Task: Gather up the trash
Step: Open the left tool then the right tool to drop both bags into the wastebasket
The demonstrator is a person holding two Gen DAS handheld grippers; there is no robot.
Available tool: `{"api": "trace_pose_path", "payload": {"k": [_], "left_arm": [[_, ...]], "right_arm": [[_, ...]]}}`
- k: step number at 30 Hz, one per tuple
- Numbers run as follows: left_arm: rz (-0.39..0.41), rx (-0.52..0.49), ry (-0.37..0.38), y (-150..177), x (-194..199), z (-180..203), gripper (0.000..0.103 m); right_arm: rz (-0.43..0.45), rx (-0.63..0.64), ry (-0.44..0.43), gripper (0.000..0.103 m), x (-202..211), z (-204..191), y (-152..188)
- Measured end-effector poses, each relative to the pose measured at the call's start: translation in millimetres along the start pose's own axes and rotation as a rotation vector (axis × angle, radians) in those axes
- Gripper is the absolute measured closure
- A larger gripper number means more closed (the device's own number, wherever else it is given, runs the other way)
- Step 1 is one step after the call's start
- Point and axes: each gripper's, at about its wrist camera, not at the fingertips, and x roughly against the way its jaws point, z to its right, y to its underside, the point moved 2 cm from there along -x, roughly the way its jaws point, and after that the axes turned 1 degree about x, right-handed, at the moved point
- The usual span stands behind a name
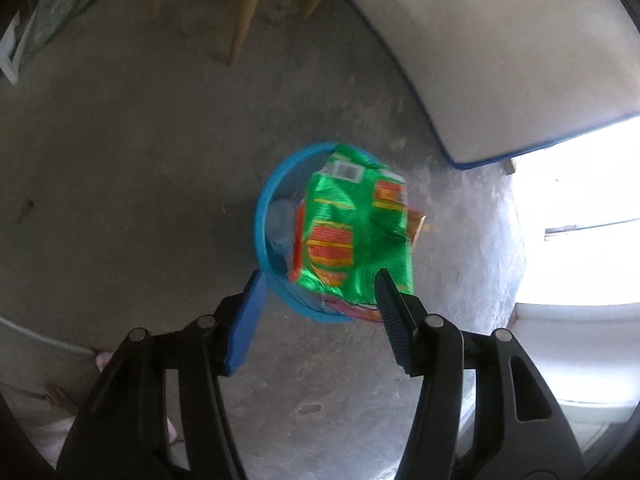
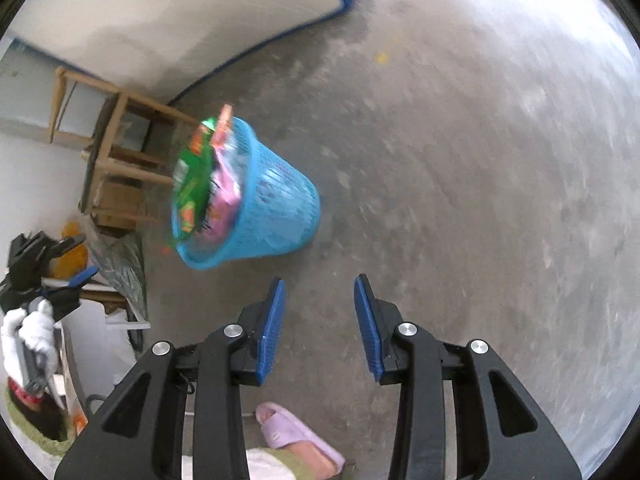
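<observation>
Trash basket point(image 2: 256, 200), blue, stands on the concrete floor point(image 2: 460, 160), nearly full. Green wrapper point(image 1: 356, 224) hangs over its rim below your left gripper point(image 1: 318, 292), jaws apart, likely just dropped. Right gripper point(image 2: 319, 296) empty, apart; find more trash next.

Bare grey concrete floor point(image 2: 460, 152). White mattress point(image 1: 500, 48) with blue edging lying on it. Wooden stool point(image 2: 120, 148) against the wall, cardboard box point(image 2: 118, 204) beneath. Lilac slipper point(image 2: 298, 436) on a foot at the lower edge. Bright doorway point(image 1: 580, 216) at one side.
</observation>
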Motion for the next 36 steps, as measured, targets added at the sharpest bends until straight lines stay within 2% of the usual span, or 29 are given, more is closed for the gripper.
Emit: {"api": "trace_pose_path", "payload": {"k": [3, 6, 7, 10, 13, 16, 18, 20, 22, 27, 31, 36], "left_arm": [[0.058, -0.090, 0.020, 13.1, 59.1, 5.9, 0.050], [0.126, -0.238, 0.047, 44.2, 133.1, 12.6, 0.049], [0.149, -0.274, 0.053, 53.2, 155.3, 10.2, 0.046], [0.202, -0.340, 0.069, 91.4, 211.1, -6.3, 0.042], [0.240, -0.327, 0.076, 118.7, 262.2, -46.8, 0.041], [0.282, -0.253, 0.035, 147.1, 304.8, -99.1, 0.041], [0.333, -0.216, -0.004, 158.0, 324.0, -128.8, 0.041], [0.392, -0.159, -0.060, 176.5, 350.9, -162.9, 0.041], [0.418, -0.081, -0.098, 190.8, 369.0, -191.6, 0.041], [0.423, 0.047, -0.141, 210.3, 381.3, -237.0, 0.041], [0.433, 0.060, -0.157, 214.0, 366.6, -247.5, 0.041], [0.450, 0.068, -0.110, 215.2, 362.7, -251.8, 0.041]], "right_arm": [[0.051, 0.129, -0.011, 0.067, 1.0, -52.6, -24.2], [0.112, 0.327, -0.013, 0.069, -6.1, -134.8, -45.3], [0.118, 0.389, -0.009, 0.070, -13.6, -160.3, -49.2], [0.095, 0.515, 0.021, 0.071, -51.7, -215.6, -62.0], [0.034, 0.589, 0.107, 0.072, -119.2, -245.6, -78.1], [-0.056, 0.606, 0.196, 0.072, -190.9, -248.5, -92.0], [-0.127, 0.562, 0.267, 0.072, -239.0, -238.2, -101.6], [-0.158, 0.526, 0.329, 0.072, -272.6, -220.4, -105.7], [-0.186, 0.514, 0.378, 0.074, -295.1, -206.8, -107.6], [-0.151, 0.441, 0.391, 0.074, -314.7, -192.8, -121.6], [-0.157, 0.385, 0.412, 0.073, -313.6, -191.6, -125.9], [-0.127, 0.367, 0.310, 0.065, -279.3, -200.5, -118.6]]}}
